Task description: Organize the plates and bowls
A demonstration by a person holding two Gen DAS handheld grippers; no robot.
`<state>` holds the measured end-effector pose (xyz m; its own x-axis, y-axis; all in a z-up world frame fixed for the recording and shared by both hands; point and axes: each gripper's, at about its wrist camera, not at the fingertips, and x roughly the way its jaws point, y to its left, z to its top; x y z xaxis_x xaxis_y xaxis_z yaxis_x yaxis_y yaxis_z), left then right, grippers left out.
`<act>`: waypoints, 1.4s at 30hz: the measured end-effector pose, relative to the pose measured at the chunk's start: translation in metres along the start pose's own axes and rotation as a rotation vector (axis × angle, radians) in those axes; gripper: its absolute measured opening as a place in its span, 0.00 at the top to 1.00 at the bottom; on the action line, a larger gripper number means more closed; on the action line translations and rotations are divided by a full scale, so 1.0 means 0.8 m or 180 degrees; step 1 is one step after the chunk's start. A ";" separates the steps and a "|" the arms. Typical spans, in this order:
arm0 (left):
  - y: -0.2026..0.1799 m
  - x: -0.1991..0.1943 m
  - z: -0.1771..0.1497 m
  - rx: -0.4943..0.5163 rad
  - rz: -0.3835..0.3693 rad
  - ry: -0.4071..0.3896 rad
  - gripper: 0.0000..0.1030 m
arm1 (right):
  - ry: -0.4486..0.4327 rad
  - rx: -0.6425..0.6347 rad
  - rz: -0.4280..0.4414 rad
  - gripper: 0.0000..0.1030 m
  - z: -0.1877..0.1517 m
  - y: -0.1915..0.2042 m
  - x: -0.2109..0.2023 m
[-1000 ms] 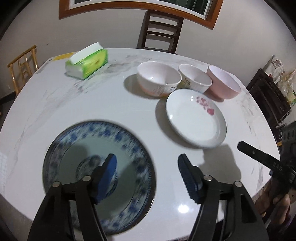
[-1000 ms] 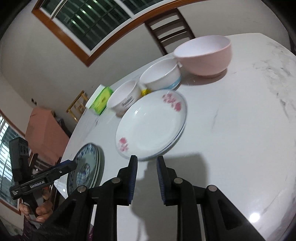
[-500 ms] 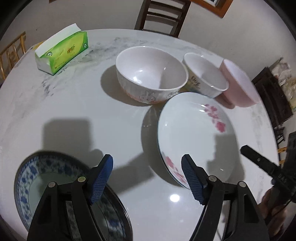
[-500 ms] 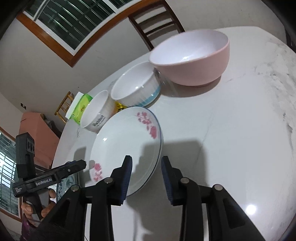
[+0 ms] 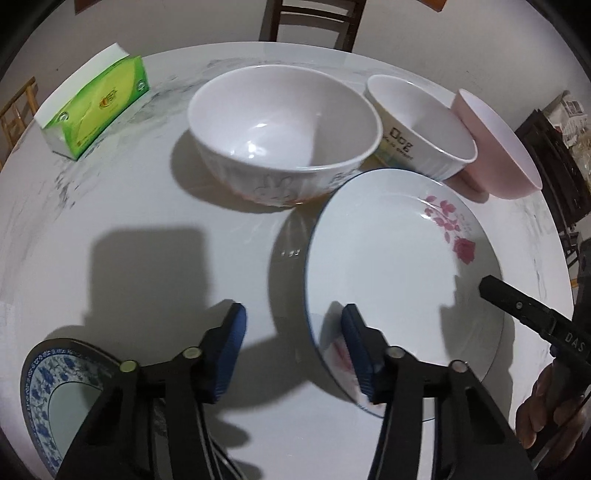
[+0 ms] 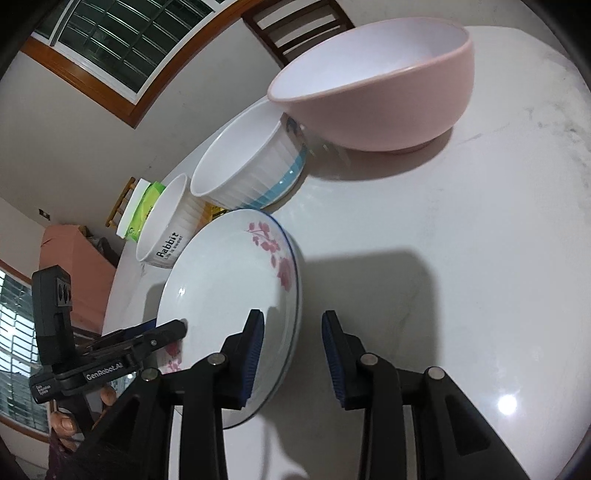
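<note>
A white plate with pink flowers (image 5: 388, 266) lies on the marble table; it also shows in the right wrist view (image 6: 229, 291). My left gripper (image 5: 293, 328) is open, its jaws straddling the plate's near-left rim. My right gripper (image 6: 293, 339) is open, its jaws straddling the plate's right rim. Behind the plate stand a white rabbit bowl (image 5: 284, 129), a white ribbed bowl (image 5: 421, 122) and a pink bowl (image 5: 495, 144). A blue-patterned plate (image 5: 55, 391) lies at the lower left.
A green tissue box (image 5: 92, 114) sits at the table's far left. A wooden chair (image 5: 310, 18) stands behind the table. The table's right edge (image 5: 554, 258) curves past the pink bowl.
Both grippers have moved forward to the flowered plate. The right gripper has opened wider. The blue plate has slid toward the lower left of the left wrist view.
</note>
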<state>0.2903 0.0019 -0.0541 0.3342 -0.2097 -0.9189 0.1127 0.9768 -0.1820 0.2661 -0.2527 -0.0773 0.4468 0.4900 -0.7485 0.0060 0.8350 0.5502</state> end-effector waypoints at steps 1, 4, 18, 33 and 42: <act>-0.004 0.000 -0.001 0.0019 -0.0090 0.0007 0.74 | 0.0030 -0.0010 0.0027 0.75 0.001 0.002 0.003; -0.016 -0.002 0.003 0.0099 0.0026 -0.0026 0.83 | 0.0066 -0.0005 -0.0055 0.91 0.001 0.000 0.006; -0.008 -0.081 -0.059 -0.0094 -0.0013 -0.0249 0.87 | 0.0093 0.0051 0.0333 0.91 -0.046 0.047 -0.030; 0.112 -0.169 -0.150 -0.0632 0.0240 -0.0369 0.86 | 0.0477 -0.0425 0.0570 0.91 -0.095 0.191 0.017; 0.179 -0.171 -0.182 -0.0953 0.0247 -0.0334 0.85 | 0.0686 -0.0681 0.0474 0.91 -0.116 0.244 0.056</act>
<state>0.1247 0.1771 -0.0053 0.4275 -0.1221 -0.8957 -0.1918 0.9560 -0.2219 0.2043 -0.0443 -0.0377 0.2293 0.6332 -0.7393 -0.2431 0.7727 0.5864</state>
